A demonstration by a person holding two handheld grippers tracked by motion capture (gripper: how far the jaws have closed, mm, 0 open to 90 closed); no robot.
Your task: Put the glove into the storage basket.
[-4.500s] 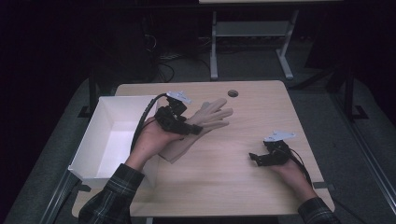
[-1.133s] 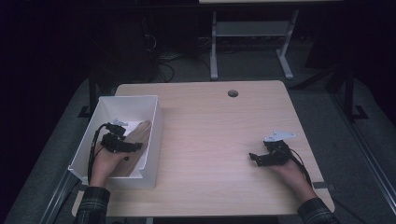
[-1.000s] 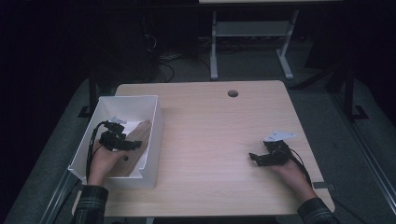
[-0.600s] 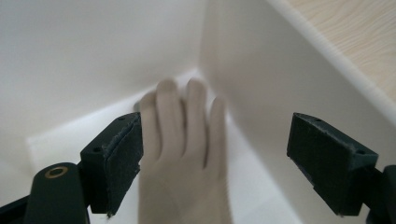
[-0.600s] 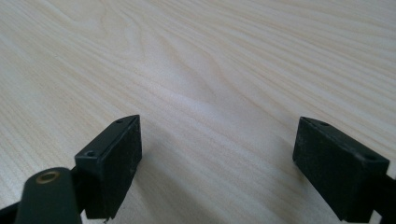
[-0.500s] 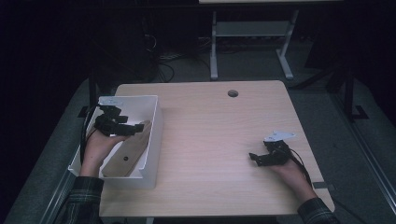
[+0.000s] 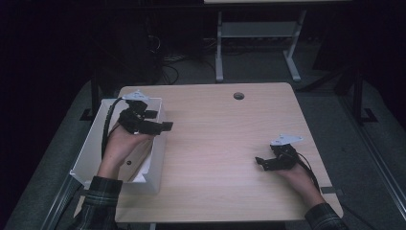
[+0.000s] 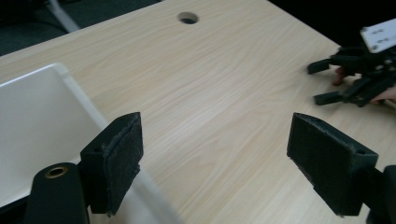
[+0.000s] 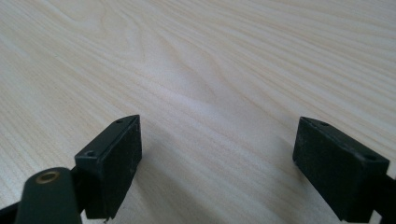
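Note:
A flat tan wooden piece [image 7: 139, 160] with a small hole lies in the white bin [image 7: 92, 143] at the table's left edge, partly hidden by the person's left hand. My left gripper [image 7: 160, 120] hangs open above the bin's right wall with nothing in it. In the left gripper view, the left gripper [image 8: 215, 140] has its jaws wide apart over the bin's rim [image 8: 79, 93] and the bare wooden table [image 8: 219, 84]. My right gripper [image 7: 262, 163] rests open on the table at the right, and the right gripper [image 9: 217, 144] holds nothing in its own view.
A round cable hole [image 7: 238, 96] sits near the table's far edge. The right gripper [image 8: 355, 79] shows far off in the left gripper view. Beyond the table stand a white desk frame [image 7: 220, 52] and floor cables.
My left gripper has risen out of the bin and moved right, to above the bin's right wall; the tan piece stays in the bin. The right gripper has not moved.

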